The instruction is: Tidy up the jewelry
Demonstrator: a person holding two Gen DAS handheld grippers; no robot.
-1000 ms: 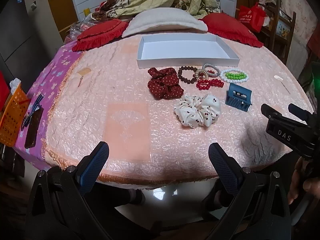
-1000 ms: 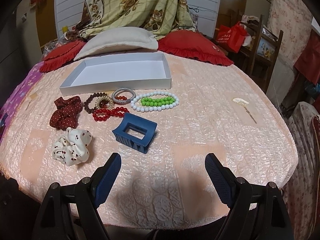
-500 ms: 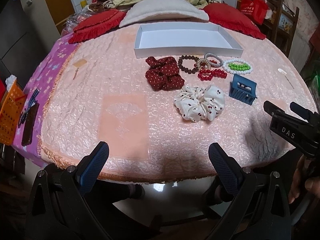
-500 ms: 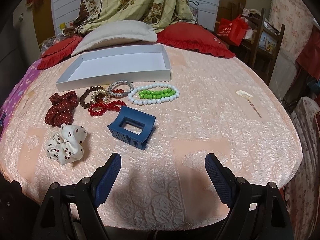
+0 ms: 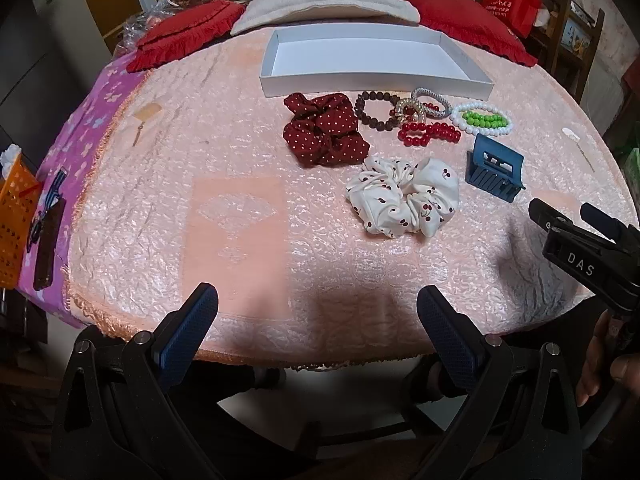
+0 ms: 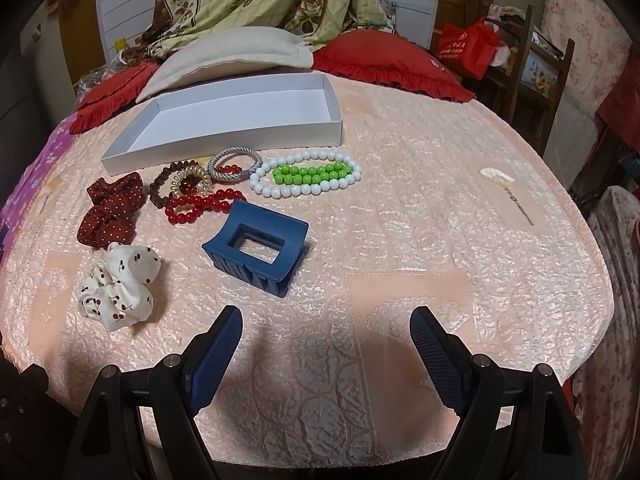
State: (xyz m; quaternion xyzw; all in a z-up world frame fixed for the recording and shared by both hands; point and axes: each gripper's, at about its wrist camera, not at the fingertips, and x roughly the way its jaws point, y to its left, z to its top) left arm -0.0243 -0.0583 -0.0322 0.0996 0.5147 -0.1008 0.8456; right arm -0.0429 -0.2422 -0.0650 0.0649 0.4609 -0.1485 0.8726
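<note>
"DAS" in white on black right claw (image 5: 576, 216) body; red bag (image 6: 468, 46) print illegible.

Right gripper (image 5: 582, 216) at right edge of left wrist view: only part inside frame, fingertips partly cut off. Hand (image 5: 600, 364) beneath it at lower right edge, mostly out of frame, dark vignette over it. Orange basket (image 5: 14, 216) at left edge cut off; contents too small to identify. Small pale object with thin stem (image 6: 506, 188) at right of right wrist view too small to identify. Red bag (image 6: 466, 46) at upper right: print unreadable.
</note>
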